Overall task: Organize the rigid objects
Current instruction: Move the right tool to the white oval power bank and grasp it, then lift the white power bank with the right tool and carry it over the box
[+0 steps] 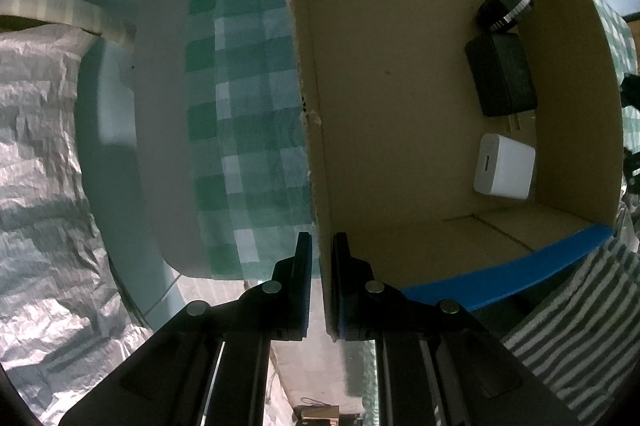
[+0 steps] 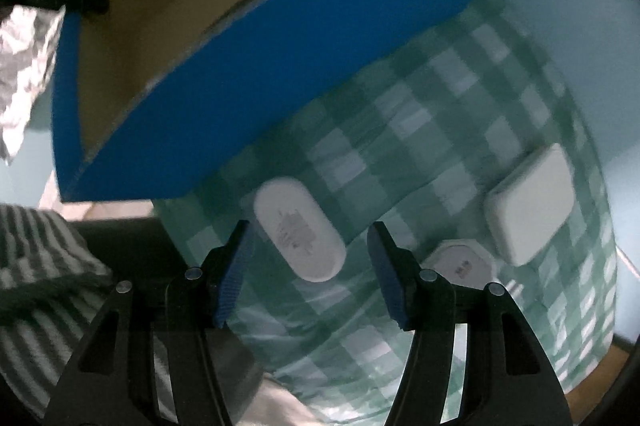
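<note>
Dim, bluish cast; heavy fisheye bending, black corners; right wrist view motion-blurred, left sharper.

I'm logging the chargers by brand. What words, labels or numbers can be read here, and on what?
None can be read.
Oval white charger: grey print, too blurred.
Octagonal white charger: small mark, too blurred.
White cube charger and black adapter: no print visible.
</note>
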The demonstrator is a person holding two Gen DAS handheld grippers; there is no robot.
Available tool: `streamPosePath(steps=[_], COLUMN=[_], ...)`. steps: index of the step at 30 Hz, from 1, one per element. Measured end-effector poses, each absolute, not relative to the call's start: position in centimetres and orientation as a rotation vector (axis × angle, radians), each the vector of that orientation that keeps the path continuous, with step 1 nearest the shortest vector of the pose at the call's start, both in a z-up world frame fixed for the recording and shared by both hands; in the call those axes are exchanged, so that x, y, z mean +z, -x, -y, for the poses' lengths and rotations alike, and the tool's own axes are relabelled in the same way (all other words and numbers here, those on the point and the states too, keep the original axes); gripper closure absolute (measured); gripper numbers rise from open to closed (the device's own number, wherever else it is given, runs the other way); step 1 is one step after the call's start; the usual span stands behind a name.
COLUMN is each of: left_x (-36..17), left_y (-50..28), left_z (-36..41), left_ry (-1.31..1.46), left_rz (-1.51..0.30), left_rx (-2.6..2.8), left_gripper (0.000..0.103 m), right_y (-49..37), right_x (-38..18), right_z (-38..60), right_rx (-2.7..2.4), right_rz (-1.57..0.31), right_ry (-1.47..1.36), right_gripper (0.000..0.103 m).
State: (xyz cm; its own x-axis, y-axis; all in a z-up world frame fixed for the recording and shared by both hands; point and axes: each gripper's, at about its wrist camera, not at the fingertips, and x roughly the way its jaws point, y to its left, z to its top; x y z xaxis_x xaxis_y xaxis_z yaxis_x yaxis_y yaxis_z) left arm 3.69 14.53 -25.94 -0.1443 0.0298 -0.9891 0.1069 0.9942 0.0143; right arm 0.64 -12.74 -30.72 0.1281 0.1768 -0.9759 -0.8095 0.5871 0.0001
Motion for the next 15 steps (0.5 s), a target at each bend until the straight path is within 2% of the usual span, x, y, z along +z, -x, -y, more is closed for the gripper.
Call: streamPosePath(steps=[7,8,10,15], left_x=[-25.9,-25.9,-25.9,-26.0], left_y=[-3.7,-3.7,-3.7,-3.5], left_z=[-14.5,-14.6,-14.5,-14.7], left_ry=[-0.104,-0.103,-0.102,-0.101], left_rz=[-1.718,-1.718,-1.718,-1.715], left_rx=[-0.069,-0.069,-0.069,-0.073], left_gripper=[0.092,0.092,0.092,0.092], right_y=[-0.5,-0.4,-0.3,-0.3], right_x=[-33.2,-33.4,-33.6,-33.7], right_z=[11.2,10.9,10.5,9.9], right_rx=[0.800,0.801,0.803,0.787], right_rz=[-1.288,-1.288,-1.288,-1.299], right_ry=[0.700,0.707,0.722,0.704], right_gripper=[0.044,0.045,0.061,0.065])
